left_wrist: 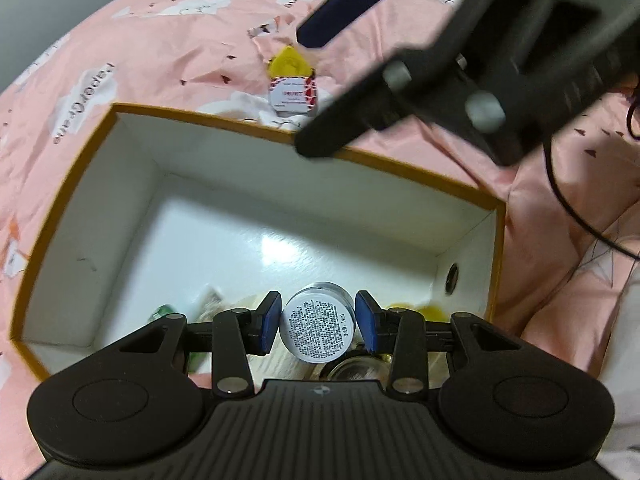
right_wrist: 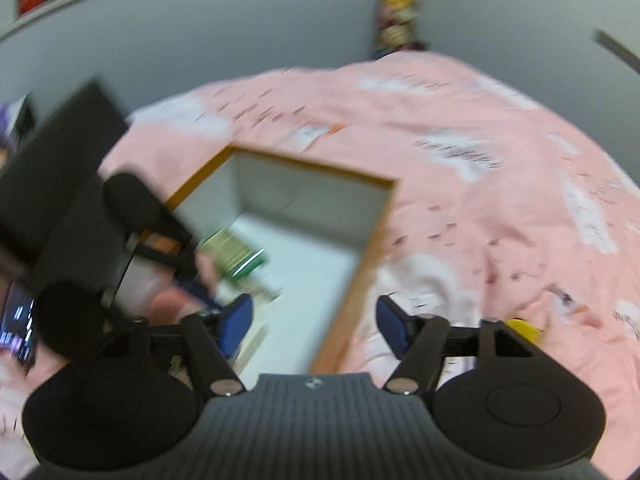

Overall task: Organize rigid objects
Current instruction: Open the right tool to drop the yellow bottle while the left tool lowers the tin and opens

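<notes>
Jar over the box

My left tongs grip the small stiff jar by its slick sides; right tongs gape, empty.

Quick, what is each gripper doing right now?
Left gripper: closed on the small round jar, above the box.
Right gripper: open, holding nothing.

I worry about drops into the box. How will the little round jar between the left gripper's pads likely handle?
The jar looks rigid and probably light. Its smooth, round wall may slip between the left gripper pads, and it may roll if it lands sideways in the box.
</notes>
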A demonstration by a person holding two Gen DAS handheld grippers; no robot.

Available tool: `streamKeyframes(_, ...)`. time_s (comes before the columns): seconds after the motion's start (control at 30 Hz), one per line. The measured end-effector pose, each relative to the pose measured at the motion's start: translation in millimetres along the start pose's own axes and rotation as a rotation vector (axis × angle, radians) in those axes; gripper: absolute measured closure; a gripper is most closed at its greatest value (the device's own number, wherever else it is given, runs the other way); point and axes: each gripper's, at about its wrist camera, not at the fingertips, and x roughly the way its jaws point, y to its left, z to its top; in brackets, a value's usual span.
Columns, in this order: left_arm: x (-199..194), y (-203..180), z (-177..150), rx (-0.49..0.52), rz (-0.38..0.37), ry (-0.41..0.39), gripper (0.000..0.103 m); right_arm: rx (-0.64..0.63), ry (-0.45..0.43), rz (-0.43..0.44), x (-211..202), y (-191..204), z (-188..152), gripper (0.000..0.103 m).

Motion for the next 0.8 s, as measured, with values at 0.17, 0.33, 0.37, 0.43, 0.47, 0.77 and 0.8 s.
streamKeyframes(0.17,17,-1,13,-0.003,-0.041,-0.005,0.057,0.104,0.017,-0.038,10,-22,-15,0.032)
streamKeyframes(0.33,38,3,19,-0.02,-0.081,0.035,0.057,0.161,0.054,-0.063,22,-34,-27,0.027)
streamKeyframes(0.37,42,5,20,-0.03,-0.095,0.047,0.057,0.177,0.053,-0.055,23,-37,-29,0.027)
streamKeyframes(0.43,49,7,22,-0.036,-0.105,0.061,0.057,0.19,0.046,-0.045,25,-41,-33,0.026)
streamKeyframes(0.47,52,6,22,-0.03,-0.105,0.07,0.057,0.189,0.043,-0.041,25,-42,-33,0.026)
streamKeyframes(0.77,75,14,27,-0.027,-0.144,0.125,0.057,0.183,0.037,-0.02,27,-42,-36,0.026)
streamKeyframes(0.8,72,14,25,-0.034,-0.15,0.131,0.054,0.18,0.038,-0.019,27,-42,-36,0.026)
